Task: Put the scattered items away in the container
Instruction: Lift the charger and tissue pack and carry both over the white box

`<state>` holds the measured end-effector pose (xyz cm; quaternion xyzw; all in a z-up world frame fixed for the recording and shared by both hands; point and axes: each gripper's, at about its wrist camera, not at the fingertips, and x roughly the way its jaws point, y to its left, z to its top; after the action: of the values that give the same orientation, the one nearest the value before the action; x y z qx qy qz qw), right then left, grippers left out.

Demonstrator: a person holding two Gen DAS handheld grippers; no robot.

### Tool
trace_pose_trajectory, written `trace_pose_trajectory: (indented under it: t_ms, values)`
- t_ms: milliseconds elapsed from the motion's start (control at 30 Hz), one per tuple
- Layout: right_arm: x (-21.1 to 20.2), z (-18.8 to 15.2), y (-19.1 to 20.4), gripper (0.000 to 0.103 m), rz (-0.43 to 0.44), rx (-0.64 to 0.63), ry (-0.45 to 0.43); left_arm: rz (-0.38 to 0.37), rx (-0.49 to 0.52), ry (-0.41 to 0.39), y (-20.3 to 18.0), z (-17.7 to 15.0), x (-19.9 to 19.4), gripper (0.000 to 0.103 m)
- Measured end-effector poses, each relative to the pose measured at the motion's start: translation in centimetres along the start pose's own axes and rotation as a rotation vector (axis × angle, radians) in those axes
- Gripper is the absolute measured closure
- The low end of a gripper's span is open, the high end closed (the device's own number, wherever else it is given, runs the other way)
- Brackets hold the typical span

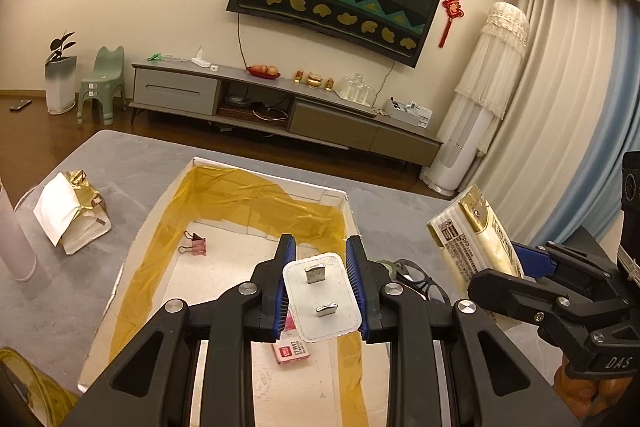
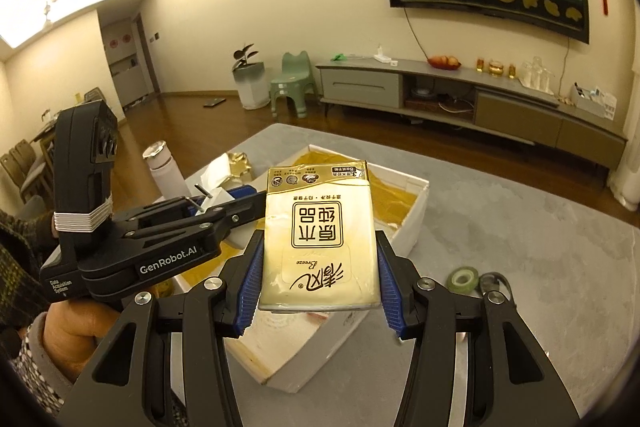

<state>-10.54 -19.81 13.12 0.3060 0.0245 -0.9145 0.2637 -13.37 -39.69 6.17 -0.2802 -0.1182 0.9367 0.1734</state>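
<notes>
With our left gripper (image 1: 320,291) clamping the white plug (image 1: 320,297) above the box (image 1: 140,239) and our right gripper (image 2: 318,275) squeezing the tissue pack (image 2: 318,235) beside it, we risk the grippers colliding or the soft pack slipping out.

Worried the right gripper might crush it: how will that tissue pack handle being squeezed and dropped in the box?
The tissue pack looks soft and probably light; its glossy wrapper may slip. Clamped in the right gripper, it keeps its shape. It should land harmlessly in the box.
</notes>
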Motion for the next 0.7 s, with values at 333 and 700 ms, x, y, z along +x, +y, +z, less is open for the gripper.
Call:
trace_pose_trajectory:
  t_ms: [333,700]
  values:
    - [2.6,1.9,0.1,0.049,0.018,0.002,0.039,0.03,-0.022,0.009,2.1,1.5,0.9,0.076]
    - [5.3,3.6,-0.4,0.049,0.017,0.001,0.079,0.056,-0.095,0.045,5.2,3.2,3.6,0.076]
